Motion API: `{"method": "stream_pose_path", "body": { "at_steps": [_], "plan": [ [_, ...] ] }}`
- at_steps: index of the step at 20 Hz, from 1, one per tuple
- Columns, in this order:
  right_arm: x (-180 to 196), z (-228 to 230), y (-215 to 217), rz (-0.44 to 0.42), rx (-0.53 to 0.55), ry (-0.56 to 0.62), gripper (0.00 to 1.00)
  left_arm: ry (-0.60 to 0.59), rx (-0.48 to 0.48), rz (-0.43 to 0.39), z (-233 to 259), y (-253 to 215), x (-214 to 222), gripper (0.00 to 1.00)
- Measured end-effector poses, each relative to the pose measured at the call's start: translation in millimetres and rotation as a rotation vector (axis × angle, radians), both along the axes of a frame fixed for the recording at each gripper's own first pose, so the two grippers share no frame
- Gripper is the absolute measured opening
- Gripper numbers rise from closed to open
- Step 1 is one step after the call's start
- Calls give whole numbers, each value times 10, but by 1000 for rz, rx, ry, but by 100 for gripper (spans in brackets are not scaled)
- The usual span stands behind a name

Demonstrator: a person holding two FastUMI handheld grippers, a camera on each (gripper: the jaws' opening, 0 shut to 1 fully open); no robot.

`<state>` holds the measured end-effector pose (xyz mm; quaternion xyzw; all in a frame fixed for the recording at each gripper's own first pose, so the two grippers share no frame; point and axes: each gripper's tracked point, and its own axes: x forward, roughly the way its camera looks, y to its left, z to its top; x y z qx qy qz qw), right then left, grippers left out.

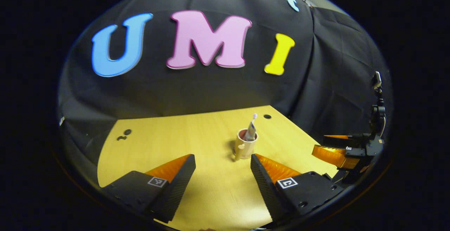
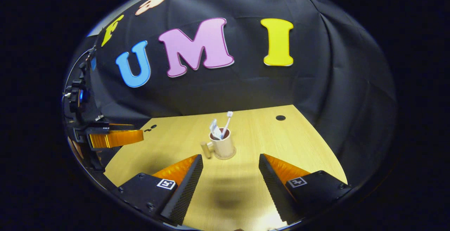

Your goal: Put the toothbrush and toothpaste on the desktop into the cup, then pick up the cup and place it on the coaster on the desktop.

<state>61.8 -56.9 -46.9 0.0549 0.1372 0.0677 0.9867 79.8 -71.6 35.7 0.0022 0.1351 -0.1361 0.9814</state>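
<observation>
Desk [image 1: 197, 136]: wood top, your work surface; cup stands near its middle, towards the far edge.
Cup [image 2: 223, 146]: upright, dead ahead of both grippers, sitting apart from the jaws with bare desk between. Its handle [image 2: 205, 149] sticks out to the left in the right gripper view; in the left gripper view the handle [image 1: 239, 151] points back towards you.
Coaster [image 2: 225, 156]: a thin disc seems to show under the cup's base, same tone as the cup. Can't tell for sure if that's the coaster or just the cup's foot. If it is, the task looks about done.
Toothpaste [image 2: 214, 130]: already in the cup, tube leaning left, top end poking out above the rim.
Toothbrush [image 2: 227, 120]: already in the cup, long axis near upright, tilted a bit right, head on top.
Left gripper [image 1: 223, 167]: jaws wide apart, nothing between them. Cup lies just right of its centre line, near the right finger's tip.
Right gripper [image 2: 231, 169]: jaws wide apart, holding nothing. Cup lies just left of its centre line.
Nearer hand: the two look abt equal; left maybe slightly closer, but fisheye makes that a guess.
Key relation: handle to the side as seen from the right, so if you need to regrip, go for the cup body, not the handle, and keep clear of the brush and tube.
</observation>
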Motion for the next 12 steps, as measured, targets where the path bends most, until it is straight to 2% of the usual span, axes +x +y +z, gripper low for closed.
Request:
{"method": "stream_pose_path", "body": {
  "at_steps": [4, 9, 12],
  "plan": [
    [-414, 167, 283, 13, 1, -40, 98, -169, 10, 87, 108, 376, -765, 98],
    [-1014, 158, 496, -10, -34, -92, 98, -213, -161, 104, 32, 466, -1468, 97],
    [-1305, 83, 621, -24, -29, -97, 98, -208, -194, 115, -92, 539, -1633, 98]
  ]
}}
